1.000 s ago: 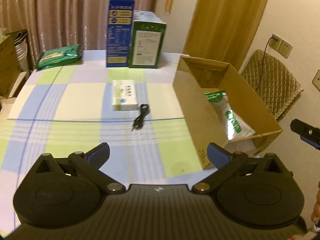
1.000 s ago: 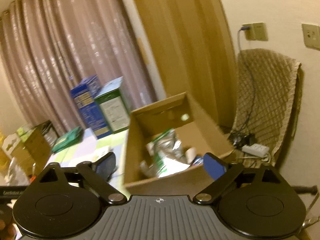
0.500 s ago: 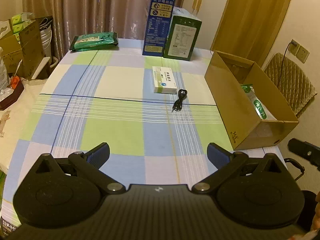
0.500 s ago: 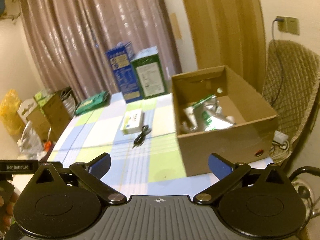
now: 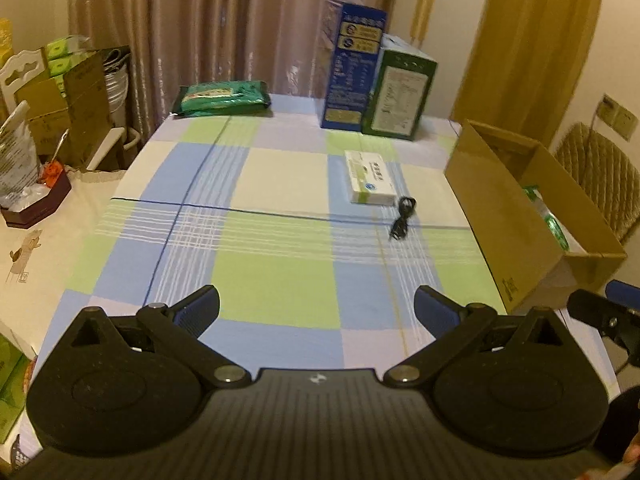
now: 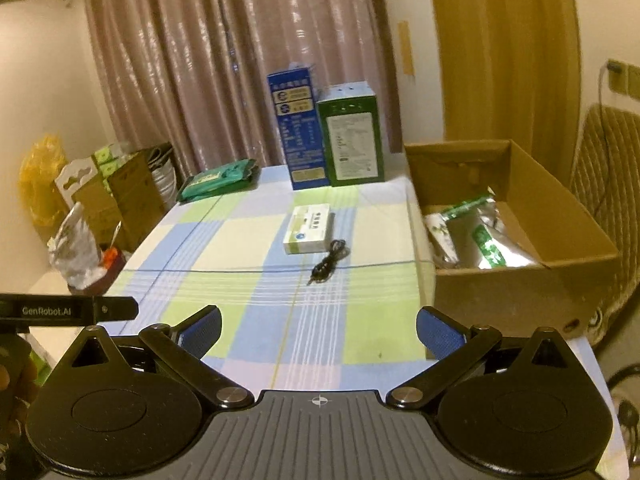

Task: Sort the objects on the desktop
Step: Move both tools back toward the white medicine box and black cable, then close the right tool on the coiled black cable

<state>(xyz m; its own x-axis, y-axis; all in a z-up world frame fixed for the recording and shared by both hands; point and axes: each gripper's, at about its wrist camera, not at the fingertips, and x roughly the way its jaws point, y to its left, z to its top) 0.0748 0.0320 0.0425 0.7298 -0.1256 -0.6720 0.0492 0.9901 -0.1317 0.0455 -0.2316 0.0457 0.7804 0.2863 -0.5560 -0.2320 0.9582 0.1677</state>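
Note:
A white and green flat box lies on the checked tablecloth, with a small coiled black cable just to its near right. An open cardboard box at the table's right edge holds green and silver packets. My left gripper is open and empty above the table's near edge. My right gripper is open and empty, also at the near edge, left of the cardboard box.
A tall blue carton and a green carton stand at the table's back. A green packet lies at the back left. Boxes and bags stand left of the table. A wicker chair is at the right.
Both grippers have pulled back and swung left from over the cardboard box to the table's near edge. Both stay open and empty. Nothing on the table has moved.

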